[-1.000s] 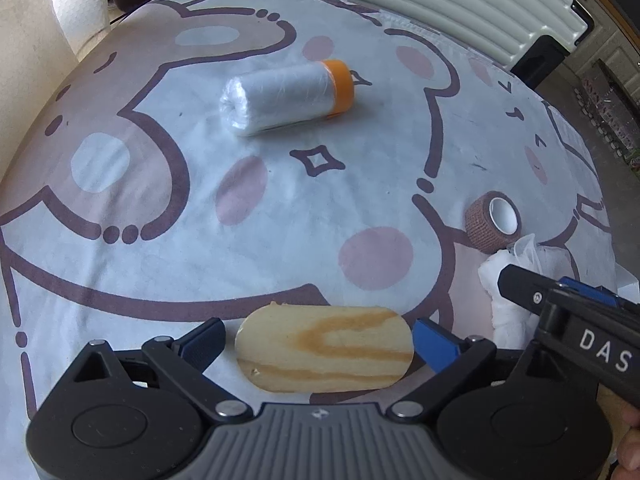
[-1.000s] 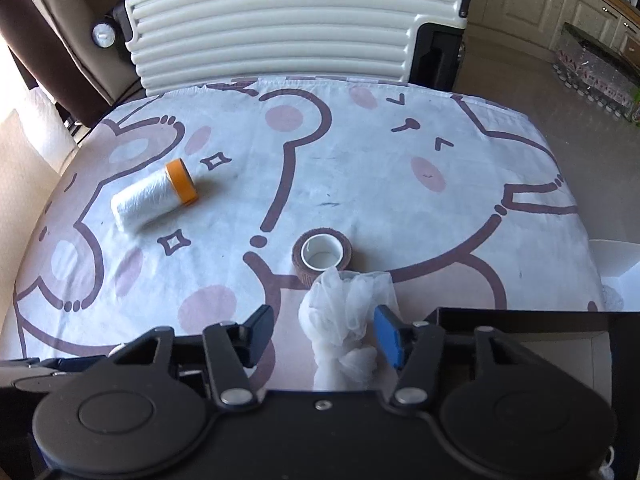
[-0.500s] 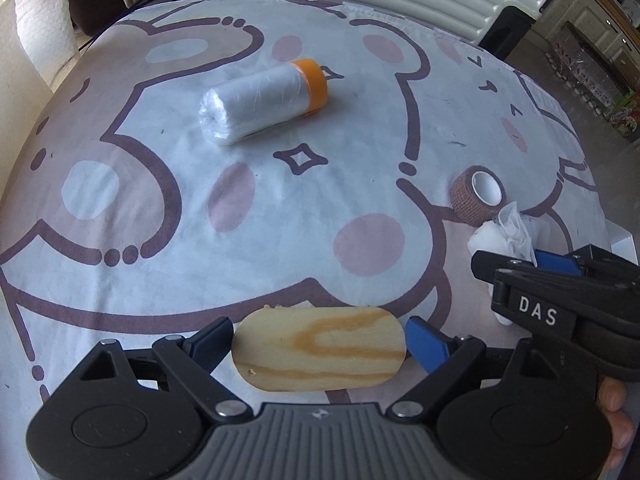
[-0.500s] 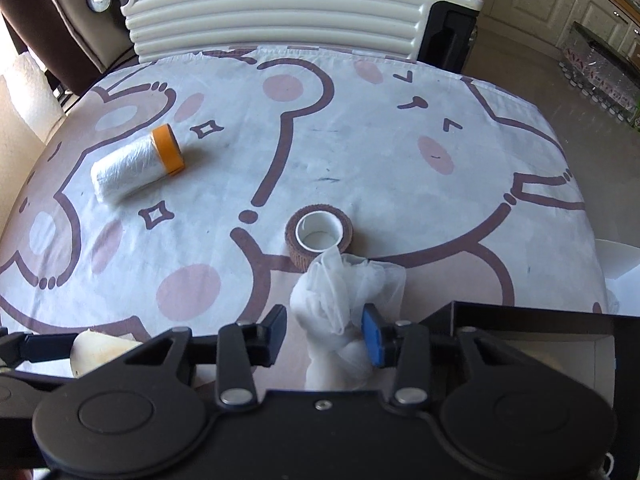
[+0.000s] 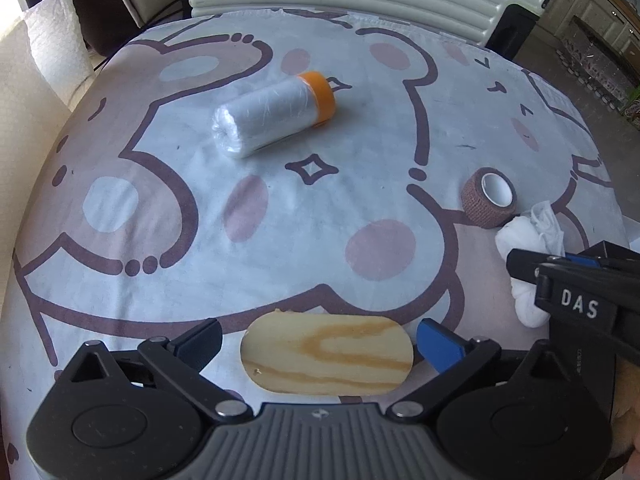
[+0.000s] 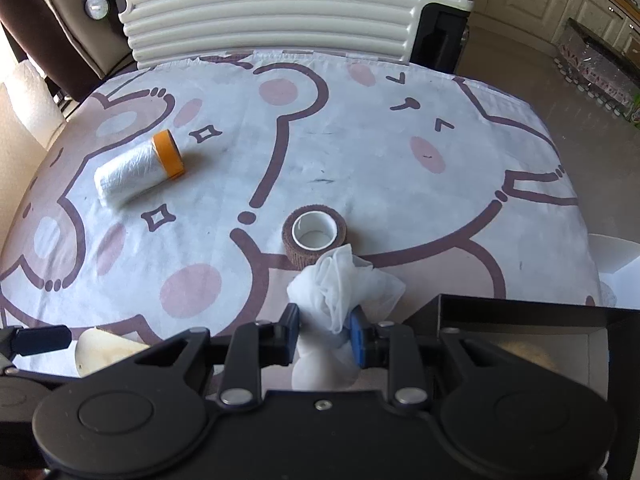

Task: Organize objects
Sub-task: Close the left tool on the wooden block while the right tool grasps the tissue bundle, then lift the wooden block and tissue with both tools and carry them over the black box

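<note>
An oval wooden piece point(image 5: 326, 360) lies flat on the bear-print cloth between the fingers of my left gripper point(image 5: 320, 340). Its jaws are opening, with a gap on each side of the wood. My right gripper point(image 6: 325, 322) is closing on a crumpled white cloth bundle point(image 6: 340, 276), and both blue pads touch its sides. The left wrist view shows the same bundle point(image 5: 528, 224) at the right, partly behind the right gripper's black body. A brown bandage roll point(image 6: 314, 236) stands just beyond the bundle. A clear film roll with an orange end point(image 5: 268, 120) lies further back.
A black open box point(image 6: 520, 316) sits at the table's near right corner beside my right gripper. A ribbed cream suitcase point(image 6: 280, 8) stands behind the table's far edge. A paper towel roll point(image 5: 52, 52) stands off the left side. The bear-print tablecloth point(image 6: 400, 140) covers the whole table.
The right jaws have narrowed from well apart until they touch the white bundle. The left jaws stand a little wider around the wooden piece, and the left view has rolled slightly.
</note>
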`<state>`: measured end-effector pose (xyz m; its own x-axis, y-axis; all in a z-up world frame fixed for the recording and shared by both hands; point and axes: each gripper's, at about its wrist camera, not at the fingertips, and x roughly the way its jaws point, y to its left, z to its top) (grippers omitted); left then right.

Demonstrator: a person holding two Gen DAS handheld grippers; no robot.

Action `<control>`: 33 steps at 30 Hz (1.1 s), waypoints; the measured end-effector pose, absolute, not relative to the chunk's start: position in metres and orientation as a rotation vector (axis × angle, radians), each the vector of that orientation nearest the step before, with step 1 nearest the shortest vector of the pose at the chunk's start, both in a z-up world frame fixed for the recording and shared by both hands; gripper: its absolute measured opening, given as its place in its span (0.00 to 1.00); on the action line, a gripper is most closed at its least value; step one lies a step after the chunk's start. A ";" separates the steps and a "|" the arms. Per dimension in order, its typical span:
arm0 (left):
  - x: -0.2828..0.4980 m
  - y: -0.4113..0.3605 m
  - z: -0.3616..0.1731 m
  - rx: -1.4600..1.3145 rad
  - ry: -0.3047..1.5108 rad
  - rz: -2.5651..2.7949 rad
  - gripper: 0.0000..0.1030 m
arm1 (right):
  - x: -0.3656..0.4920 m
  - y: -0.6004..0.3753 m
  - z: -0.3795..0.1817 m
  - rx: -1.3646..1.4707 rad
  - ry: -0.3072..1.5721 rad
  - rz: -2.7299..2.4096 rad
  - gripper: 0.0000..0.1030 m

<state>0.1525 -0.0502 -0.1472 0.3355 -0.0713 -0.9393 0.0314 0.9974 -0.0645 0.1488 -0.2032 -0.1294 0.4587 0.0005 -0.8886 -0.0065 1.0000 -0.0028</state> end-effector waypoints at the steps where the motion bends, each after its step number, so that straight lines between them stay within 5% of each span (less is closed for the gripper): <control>1: 0.152 -0.052 -0.149 -0.030 1.231 -0.063 1.00 | 0.148 -0.205 -0.127 0.009 1.089 0.004 0.26; 21: 0.147 -0.055 -0.162 -0.019 1.288 -0.099 0.90 | 0.136 -0.215 -0.118 0.042 1.088 0.004 0.26; 33: 0.139 -0.044 -0.116 -0.051 1.184 -0.063 0.90 | 0.121 -0.213 -0.096 0.039 1.048 0.014 0.26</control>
<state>0.1394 -0.0442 -0.1165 0.3754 -0.0760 -0.9237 0.0225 0.9971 -0.0729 0.1212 -0.2130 -0.0955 0.4990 0.0303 -0.8661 0.0071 0.9992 0.0391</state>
